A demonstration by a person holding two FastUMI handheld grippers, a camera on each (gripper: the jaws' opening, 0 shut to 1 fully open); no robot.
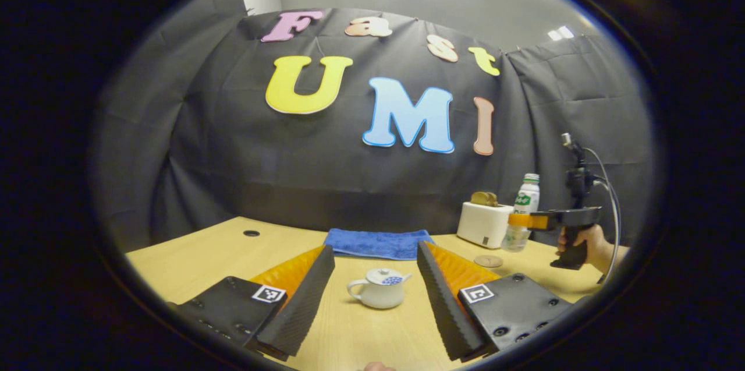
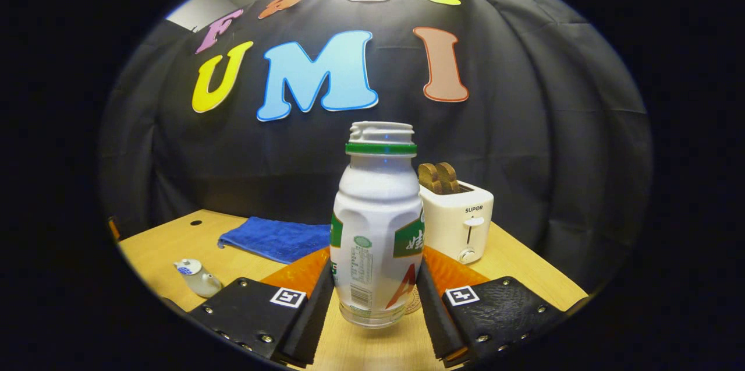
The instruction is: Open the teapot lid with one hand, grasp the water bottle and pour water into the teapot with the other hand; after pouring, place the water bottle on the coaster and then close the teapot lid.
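Left gripper view
- Left tongs (image 1: 375, 295): apart, holding nothing, hovering above the worktop (image 1: 192, 260).
- Teapot (image 1: 378, 288): upright on the worktop, straight ahead between the two open fingers but beyond their tips, touching neither.
- Teapot heading: handle toward the left finger, spout toward the right finger; lid (image 1: 384, 276) seated, its knob pointing up.
- Beyond the teapot: a blue towel (image 1: 377, 243) lies flat near the booth wall.
- Ahead and to the right: a coaster (image 1: 488, 261) flat on the worktop, with a white toaster (image 1: 484, 223) behind it.
- Right tongs (image 1: 518, 221): seen well to the right, held by a hand (image 1: 591, 243), closed around the water bottle (image 1: 522, 212) just past the coaster.

Right gripper view
- Right tongs (image 2: 376, 301): clamped on the water bottle (image 2: 378, 225), one finger pressing each side of its lower body.
- Bottle axis: long axis vertical, open mouth up, no cap; its base looks slightly clear of the worktop (image 2: 512, 272), though I cannot be sure.
- Coaster: a sliver shows behind the bottle's base, beside the right finger.
- Toaster (image 2: 460, 219): behind the bottle, to the right.
- Teapot (image 2: 198, 278): low and far to the left of the tongs, lid on.

Step in hand
- Judgement: bottle grasped, lid not yet opened.
- Doing it well: bring the left tongs forward and down over the knob, close squarely on it and lift straight up; keep the bottle upright until its mouth is above the opening.
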